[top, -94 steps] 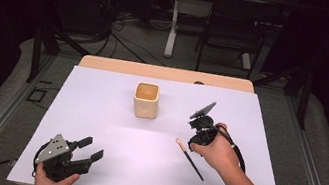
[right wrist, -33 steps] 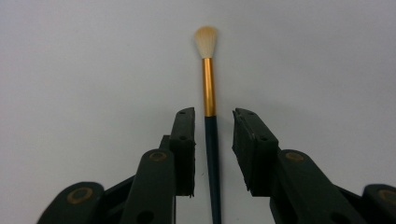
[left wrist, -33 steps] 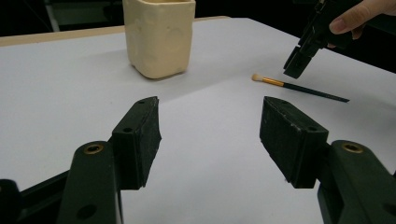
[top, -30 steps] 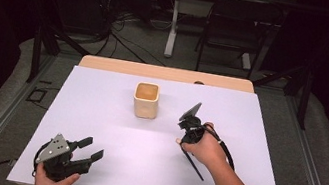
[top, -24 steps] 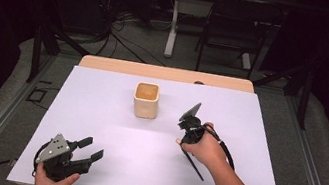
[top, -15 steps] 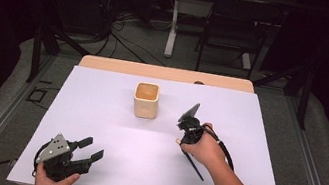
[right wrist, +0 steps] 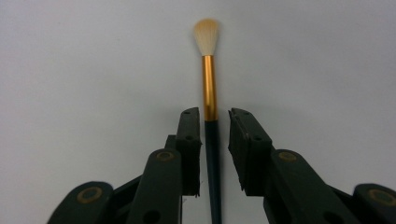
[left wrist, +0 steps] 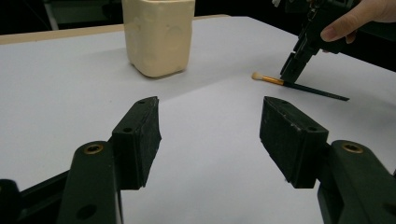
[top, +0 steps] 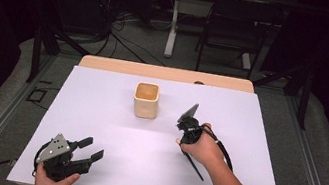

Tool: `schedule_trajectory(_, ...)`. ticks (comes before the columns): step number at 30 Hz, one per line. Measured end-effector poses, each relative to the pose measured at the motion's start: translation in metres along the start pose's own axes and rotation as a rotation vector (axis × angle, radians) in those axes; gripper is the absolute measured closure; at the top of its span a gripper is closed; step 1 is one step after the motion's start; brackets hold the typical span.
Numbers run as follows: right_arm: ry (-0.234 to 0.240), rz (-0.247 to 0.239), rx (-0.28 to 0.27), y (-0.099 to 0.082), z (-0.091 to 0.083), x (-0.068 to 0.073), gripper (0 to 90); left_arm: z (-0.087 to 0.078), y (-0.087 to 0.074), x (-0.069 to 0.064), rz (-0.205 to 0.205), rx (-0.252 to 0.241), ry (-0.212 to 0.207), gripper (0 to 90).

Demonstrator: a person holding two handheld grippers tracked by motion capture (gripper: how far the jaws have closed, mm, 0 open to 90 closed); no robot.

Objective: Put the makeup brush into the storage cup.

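Observation:
A thin brush (right wrist: 210,88) with a pale tuft, gold ferrule and dark handle lies flat on the white sheet (top: 139,169). My right gripper (right wrist: 213,114) points down over it, with the handle running between the two jaws. The jaws have just been closing, but a gap still shows on the right side, so it is open. In the high view the right gripper (top: 184,140) sits at the brush's (top: 195,167) head end. My left gripper (left wrist: 210,126) rests open and holds nothing near the front left (top: 92,147). A cream cup (top: 146,99) stands upright at mid-table.
The left gripper view has the cup (left wrist: 159,35) ahead and the brush (left wrist: 308,88) to the right under the right gripper (left wrist: 290,74). A wooden table edge (top: 165,73) runs behind the sheet. A dark chair (top: 236,28) and cables lie beyond.
Since three seconds ago the right hand has shifted left and set its gripper down over the brush. Over the last second neither hand has visibly moved.

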State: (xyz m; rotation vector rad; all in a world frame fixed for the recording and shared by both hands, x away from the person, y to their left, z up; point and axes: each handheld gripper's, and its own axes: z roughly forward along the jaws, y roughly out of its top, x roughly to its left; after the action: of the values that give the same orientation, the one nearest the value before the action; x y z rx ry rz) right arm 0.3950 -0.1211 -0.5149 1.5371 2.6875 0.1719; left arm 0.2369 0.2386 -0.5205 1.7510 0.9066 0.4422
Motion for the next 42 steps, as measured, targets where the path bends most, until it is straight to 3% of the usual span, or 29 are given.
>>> schedule_trajectory(2,0.012,0.003,-0.029,-0.001,0.003,0.0,74.0,0.0,0.0,0.0,0.0,0.0,-0.001,38.0)
schedule_trajectory(6,-0.001,-0.001,0.018,0.0,0.001,0.002,74.3,0.0,0.0,0.0,0.0,0.0,-0.001,38.0)
schedule_trajectory(13,0.007,0.0,-0.013,-0.001,0.005,0.001,74.4,0.0,0.0,0.001,0.003,0.001,0.001,38.0)
schedule_trajectory(17,-0.005,-0.004,0.029,0.001,0.003,0.002,74.7,0.0,0.0,0.0,0.001,0.0,0.001,38.0)
schedule_trajectory(22,0.003,0.009,-0.006,-0.001,0.008,0.004,75.4,0.0,0.0,0.0,0.001,0.001,-0.002,38.0)
schedule_trajectory(31,-0.007,-0.007,0.029,0.001,0.007,0.002,76.6,0.0,0.0,0.0,0.001,0.001,0.0,38.0)
schedule_trajectory(32,0.004,-0.002,0.004,0.0,0.009,0.002,76.8,0.0,0.0,0.0,0.001,0.0,0.001,38.0)
schedule_trajectory(34,0.006,-0.003,0.002,0.0,0.009,0.002,77.1,0.0,0.0,0.0,0.0,-0.005,0.009,38.0)
schedule_trajectory(37,-0.007,-0.011,0.039,0.002,0.008,0.002,77.7,0.0,0.0,0.0,0.0,-0.005,0.008,38.0)
schedule_trajectory(39,0.026,0.014,-0.066,-0.001,0.016,0.003,78.4,0.0,0.0,0.0,-0.002,-0.005,0.008,38.0)
schedule_trajectory(41,0.01,0.031,0.0,0.0,0.012,0.004,78.8,0.0,0.0,0.0,-0.002,-0.005,0.008,38.0)
schedule_trajectory(42,0.001,0.008,0.02,0.001,0.011,0.003,79.2,0.0,0.0,0.0,-0.003,-0.004,0.007,38.1)
